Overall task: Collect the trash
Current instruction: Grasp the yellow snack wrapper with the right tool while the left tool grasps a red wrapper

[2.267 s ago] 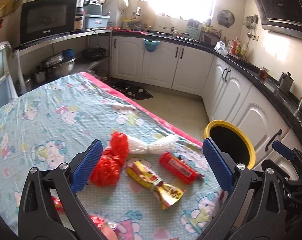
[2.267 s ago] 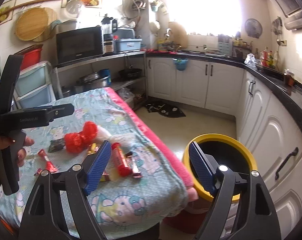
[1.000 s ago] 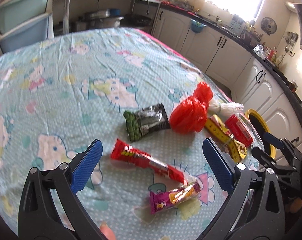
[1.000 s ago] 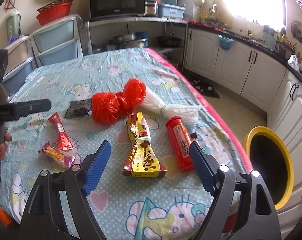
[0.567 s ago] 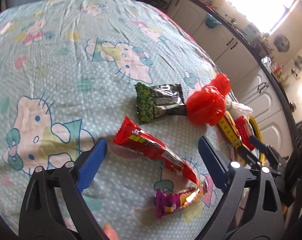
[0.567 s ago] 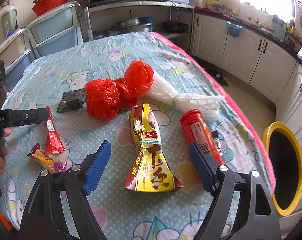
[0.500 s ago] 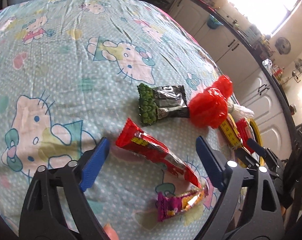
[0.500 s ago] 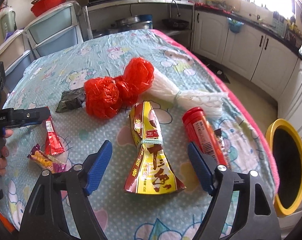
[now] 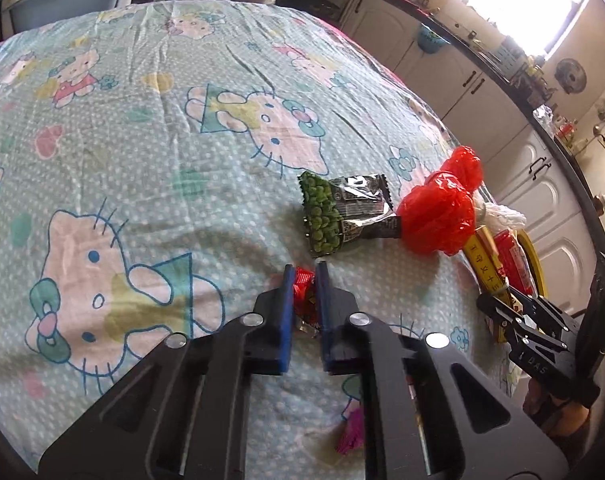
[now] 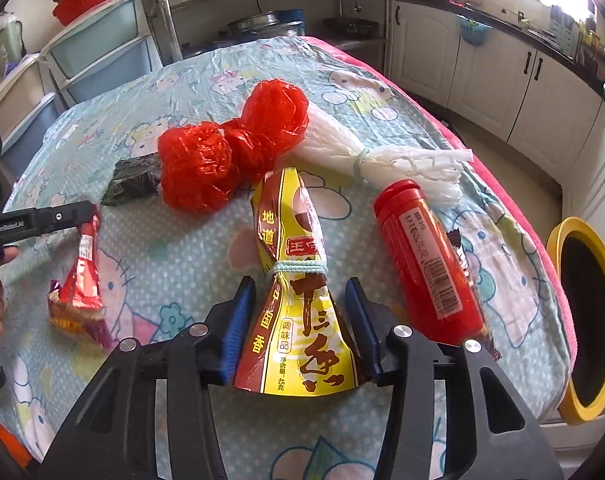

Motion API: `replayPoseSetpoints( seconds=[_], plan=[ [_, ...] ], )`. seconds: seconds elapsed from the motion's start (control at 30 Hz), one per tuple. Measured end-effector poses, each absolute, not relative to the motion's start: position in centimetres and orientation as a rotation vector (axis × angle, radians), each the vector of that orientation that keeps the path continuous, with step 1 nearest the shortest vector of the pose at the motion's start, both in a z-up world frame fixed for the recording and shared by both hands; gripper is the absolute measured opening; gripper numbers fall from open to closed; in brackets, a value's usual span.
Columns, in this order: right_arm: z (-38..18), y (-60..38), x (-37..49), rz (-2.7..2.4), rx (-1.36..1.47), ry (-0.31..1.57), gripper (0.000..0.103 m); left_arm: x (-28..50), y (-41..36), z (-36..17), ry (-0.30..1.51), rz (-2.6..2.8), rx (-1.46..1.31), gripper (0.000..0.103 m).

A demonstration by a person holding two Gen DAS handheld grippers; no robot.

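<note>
Right wrist shows my right claw (image 10: 300, 316) closing around the yellow seasoning packet (image 10: 294, 280) lying lengthwise away from me on the desk (image 10: 190, 248), red bottle (image 10: 426, 260) alongside, while my left claw (image 9: 304, 280) pinches the red wrapper (image 9: 304, 290).

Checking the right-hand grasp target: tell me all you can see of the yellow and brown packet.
The yellow and brown packet is a crinkly, glossy foil pouch with red and brown Chinese print. A pale green string ties it at the waist, so it flares at both ends. It lies flat on the tablecloth, wide end toward the camera. The right gripper straddles it, jaws closing, pads at its lower edges. Its far tip ends beside the red plastic bag.
</note>
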State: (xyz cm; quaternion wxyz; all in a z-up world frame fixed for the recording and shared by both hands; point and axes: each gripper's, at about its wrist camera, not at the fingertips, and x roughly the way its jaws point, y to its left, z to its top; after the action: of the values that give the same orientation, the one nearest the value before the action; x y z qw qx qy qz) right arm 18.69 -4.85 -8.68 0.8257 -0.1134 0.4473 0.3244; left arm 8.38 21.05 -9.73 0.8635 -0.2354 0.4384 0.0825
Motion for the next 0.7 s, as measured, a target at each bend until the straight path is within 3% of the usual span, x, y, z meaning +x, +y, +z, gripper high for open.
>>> replayPoseSetpoints(
  seconds=[0.4, 0.43, 0.47, 0.7],
  plan=[
    [-7.1, -7.4, 17.2, 0.699, -0.173, 0.910, 0.036, 7.6, 18.8, -5.3, 0.792, 0.124, -0.416, 0.005],
    [-7.0, -7.4, 17.1, 0.699, -0.174, 0.906, 0.029, 7.7, 18.3, -4.9, 0.782, 0.119, -0.402, 0.005],
    [-6.8, -7.5, 17.0, 0.701, -0.175, 0.899, 0.012, 7.7, 17.9, -4.5, 0.773, 0.113, -0.389, 0.005],
    [-6.0, -8.4, 16.9, 0.705, -0.172, 0.893, 0.008, 9.4, 15.2, -2.2, 0.723, 0.068, -0.329, 0.005]
  ],
)
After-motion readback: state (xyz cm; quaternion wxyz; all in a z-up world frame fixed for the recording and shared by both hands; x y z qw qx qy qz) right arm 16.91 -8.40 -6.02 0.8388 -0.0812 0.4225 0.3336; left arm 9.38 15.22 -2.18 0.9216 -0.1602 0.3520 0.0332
